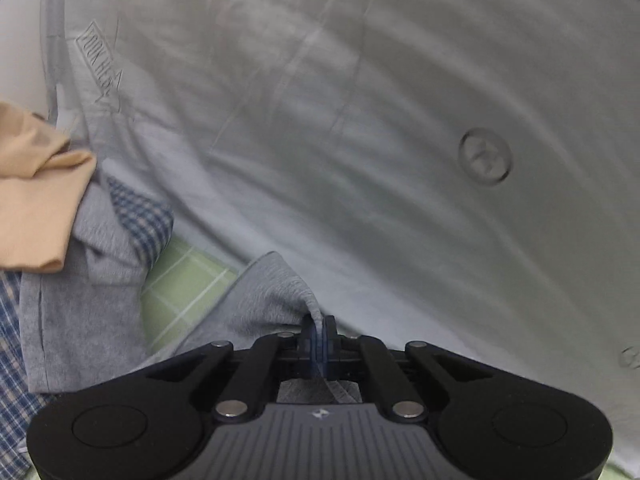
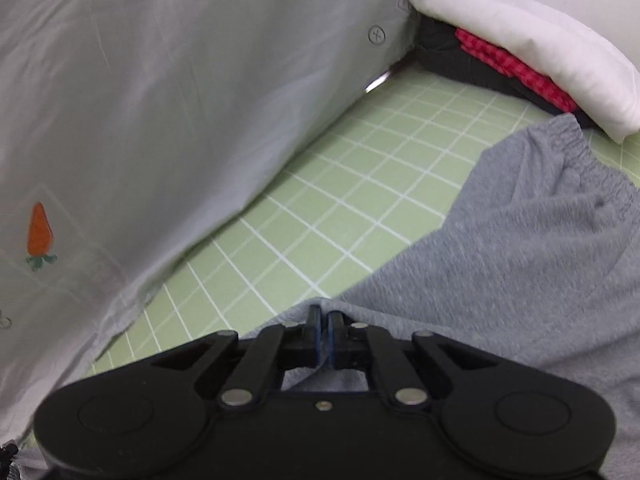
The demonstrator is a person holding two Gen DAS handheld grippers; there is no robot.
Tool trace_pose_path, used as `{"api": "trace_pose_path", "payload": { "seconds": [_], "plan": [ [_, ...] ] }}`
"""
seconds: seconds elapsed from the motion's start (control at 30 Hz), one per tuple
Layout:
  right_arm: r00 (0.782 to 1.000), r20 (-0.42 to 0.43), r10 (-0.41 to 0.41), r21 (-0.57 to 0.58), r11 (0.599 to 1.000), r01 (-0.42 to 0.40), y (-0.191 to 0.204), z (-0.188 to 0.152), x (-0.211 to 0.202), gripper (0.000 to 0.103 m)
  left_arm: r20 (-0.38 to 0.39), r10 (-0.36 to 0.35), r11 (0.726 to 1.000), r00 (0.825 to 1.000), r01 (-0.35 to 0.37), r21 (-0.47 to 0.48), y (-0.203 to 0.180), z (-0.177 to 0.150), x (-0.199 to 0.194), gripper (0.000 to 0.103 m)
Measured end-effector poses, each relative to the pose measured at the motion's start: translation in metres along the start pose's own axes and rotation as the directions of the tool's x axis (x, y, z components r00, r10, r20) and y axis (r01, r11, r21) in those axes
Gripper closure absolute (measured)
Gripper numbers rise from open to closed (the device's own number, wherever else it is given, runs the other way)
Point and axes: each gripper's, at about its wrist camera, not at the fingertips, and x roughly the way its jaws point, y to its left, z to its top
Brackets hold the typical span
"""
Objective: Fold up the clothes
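A grey knit garment [image 2: 520,248] with an elastic waistband lies on the green grid mat [image 2: 340,184]. My right gripper [image 2: 323,320] is shut on an edge of this grey cloth. In the left wrist view my left gripper [image 1: 319,322] is shut on another bunched edge of the grey garment [image 1: 264,292], which rises to a peak between the fingers. A large pale grey-white shirt [image 1: 340,120] with buttons fills the space ahead of both grippers.
At the left lie a tan cloth [image 1: 36,184], a blue checked garment [image 1: 140,216] and more grey fabric [image 1: 80,320]. At the far right stands a folded stack: white [image 2: 520,48] on top, red checked [image 2: 512,68] and black beneath. The pale shirt bears a carrot print [image 2: 39,234].
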Motion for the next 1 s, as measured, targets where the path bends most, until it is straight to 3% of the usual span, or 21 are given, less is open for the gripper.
{"api": "trace_pose_path", "payload": {
  "seconds": [0.2,0.3,0.37,0.43,0.53,0.6,0.63,0.7,0.8,0.87,0.93,1.0],
  "plan": [
    [0.977,0.188,0.098,-0.083,0.993,-0.084,-0.005,0.029,-0.073,0.100,0.176,-0.097,0.993,0.980,0.108,-0.056,0.007,0.015,-0.090,0.100],
    [0.973,0.199,0.120,-0.151,0.984,-0.090,-0.013,0.023,-0.097,0.100,0.247,-0.126,0.986,0.961,0.150,-0.079,0.012,0.019,-0.131,0.100],
    [0.983,0.153,0.103,-0.196,0.978,-0.072,-0.021,0.009,-0.095,0.100,0.172,-0.052,0.992,0.984,0.070,-0.103,0.034,-0.004,-0.129,0.100],
    [0.996,0.041,0.074,-0.205,0.977,-0.064,-0.030,-0.008,-0.079,0.099,0.064,0.025,0.990,0.998,-0.016,-0.143,0.057,-0.033,-0.118,0.100],
    [0.986,-0.164,0.023,-0.206,0.977,-0.057,-0.040,-0.036,-0.047,0.098,-0.073,0.114,0.979,0.991,-0.124,-0.164,0.088,-0.071,-0.103,0.100],
    [0.971,-0.238,0.000,-0.214,0.975,-0.053,-0.043,-0.048,-0.037,0.094,-0.155,0.163,0.968,0.974,-0.189,-0.167,0.107,-0.094,-0.094,0.098],
    [0.969,-0.246,-0.004,-0.219,0.974,-0.052,-0.044,-0.051,-0.038,0.093,-0.163,0.166,0.968,0.973,-0.192,-0.162,0.109,-0.097,-0.094,0.097],
    [0.972,-0.235,0.000,-0.237,0.970,-0.058,-0.041,-0.053,-0.043,0.065,-0.161,0.162,0.971,0.974,-0.186,-0.148,0.112,-0.098,-0.093,0.080],
    [0.979,-0.204,0.015,-0.265,0.962,-0.070,-0.032,-0.055,-0.049,0.056,-0.145,0.169,0.975,0.975,-0.186,-0.118,0.111,-0.092,-0.085,0.062],
    [0.980,-0.200,0.022,-0.276,0.958,-0.078,-0.028,-0.054,-0.048,0.051,-0.131,0.212,0.971,0.968,-0.224,-0.083,0.108,-0.090,-0.077,0.063],
    [0.979,-0.202,0.038,-0.284,0.954,-0.095,-0.026,-0.053,-0.048,0.049,-0.115,0.265,0.961,0.957,-0.272,-0.048,0.105,-0.089,-0.069,0.096],
    [0.977,-0.206,0.058,-0.294,0.948,-0.119,-0.024,-0.050,-0.050,0.044,-0.112,0.291,0.951,0.950,-0.300,-0.069,0.112,-0.086,-0.068,0.098]
  ]
}}
